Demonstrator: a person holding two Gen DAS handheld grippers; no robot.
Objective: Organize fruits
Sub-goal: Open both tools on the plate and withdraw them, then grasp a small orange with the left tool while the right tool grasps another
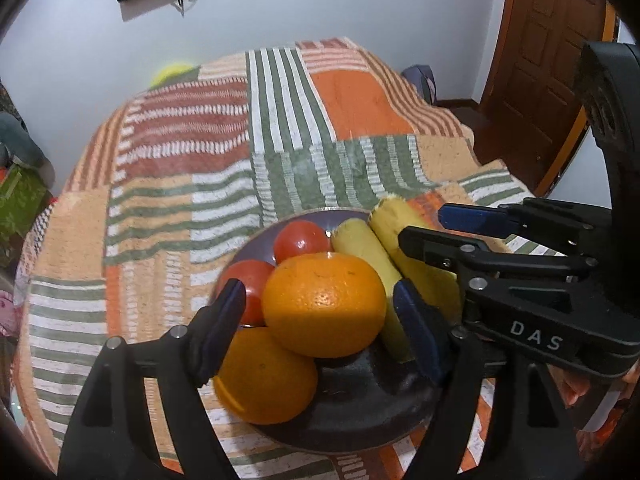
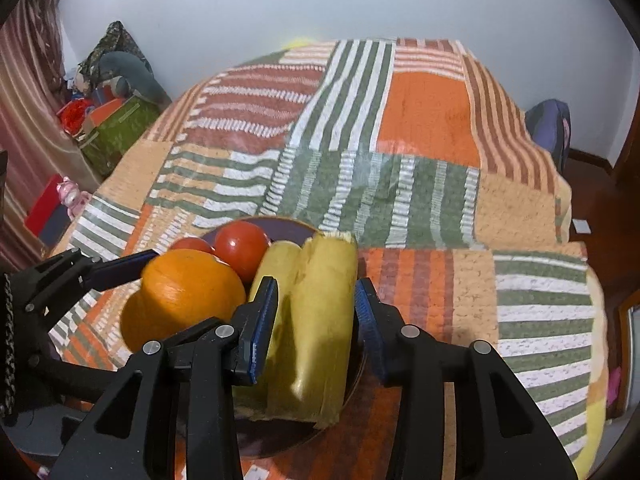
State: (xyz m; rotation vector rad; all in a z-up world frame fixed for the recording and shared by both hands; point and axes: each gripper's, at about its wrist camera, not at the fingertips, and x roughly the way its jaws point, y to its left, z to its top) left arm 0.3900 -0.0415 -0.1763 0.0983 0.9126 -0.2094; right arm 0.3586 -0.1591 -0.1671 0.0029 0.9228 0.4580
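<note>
Clearly "DAS" on right hand-held gripper, gapped beside banana; left hand-held gripper wide around orange.

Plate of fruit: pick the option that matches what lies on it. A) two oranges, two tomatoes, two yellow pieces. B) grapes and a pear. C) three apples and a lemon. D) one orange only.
A: the dark plate holds two oranges, two tomatoes and two yellow pieces.

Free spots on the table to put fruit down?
Bare tablecloth runs from behind the plate to the wall, and right of the plate too. The plate is crowded: two oranges, two tomatoes, two bananas, both grippers over it.
</note>
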